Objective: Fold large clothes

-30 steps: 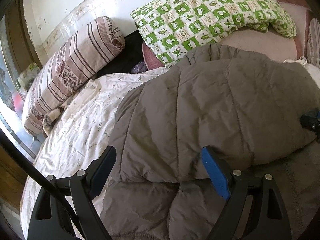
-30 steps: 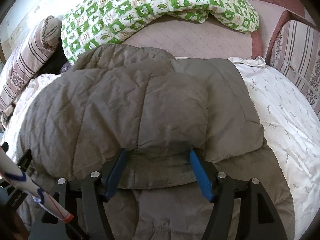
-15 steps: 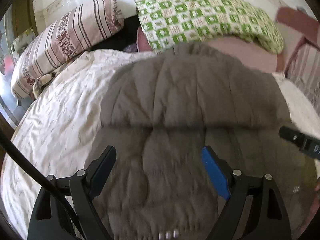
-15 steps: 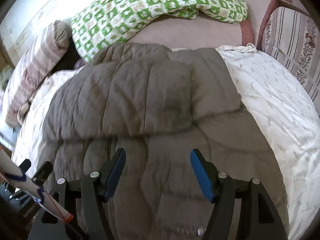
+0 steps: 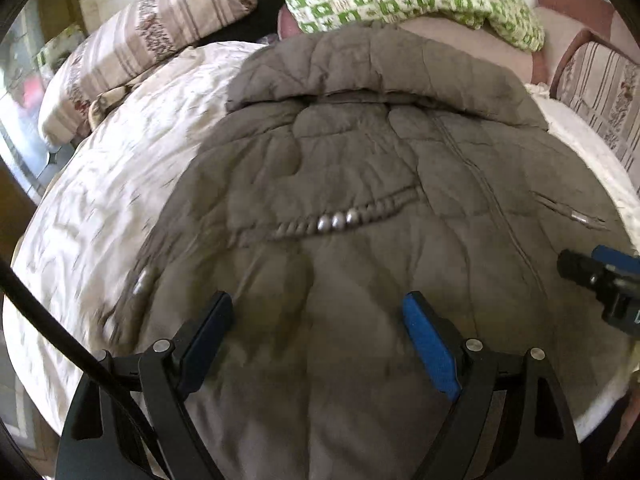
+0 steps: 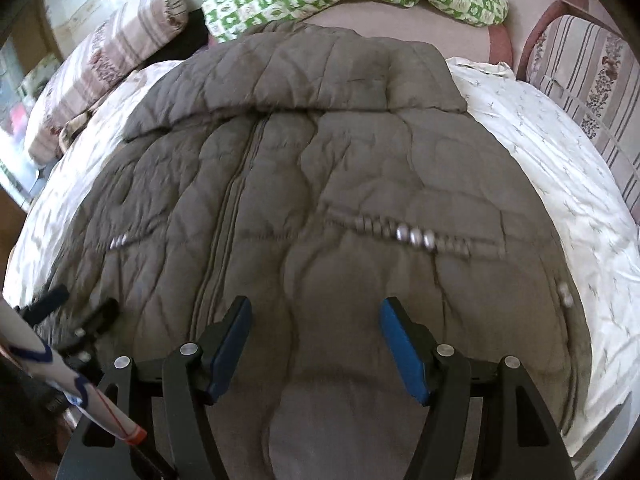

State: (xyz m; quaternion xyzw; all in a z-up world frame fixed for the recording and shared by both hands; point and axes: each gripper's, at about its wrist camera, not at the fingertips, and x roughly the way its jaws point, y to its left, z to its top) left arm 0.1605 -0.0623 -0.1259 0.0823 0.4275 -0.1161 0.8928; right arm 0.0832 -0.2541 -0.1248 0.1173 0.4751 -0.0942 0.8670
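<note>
Both tongs, left [image 5: 318, 322] and right [image 6: 316, 326], are hanging apart and empty over the near half of the coat [image 5: 360, 208], which is lying on the bed [image 5: 100, 184] with only its far end folded over, leaving further folds.

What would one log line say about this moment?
scene: brown padded coat spread on bed | top part folded down | left gripper: open above coat | right gripper: open above coat
</note>
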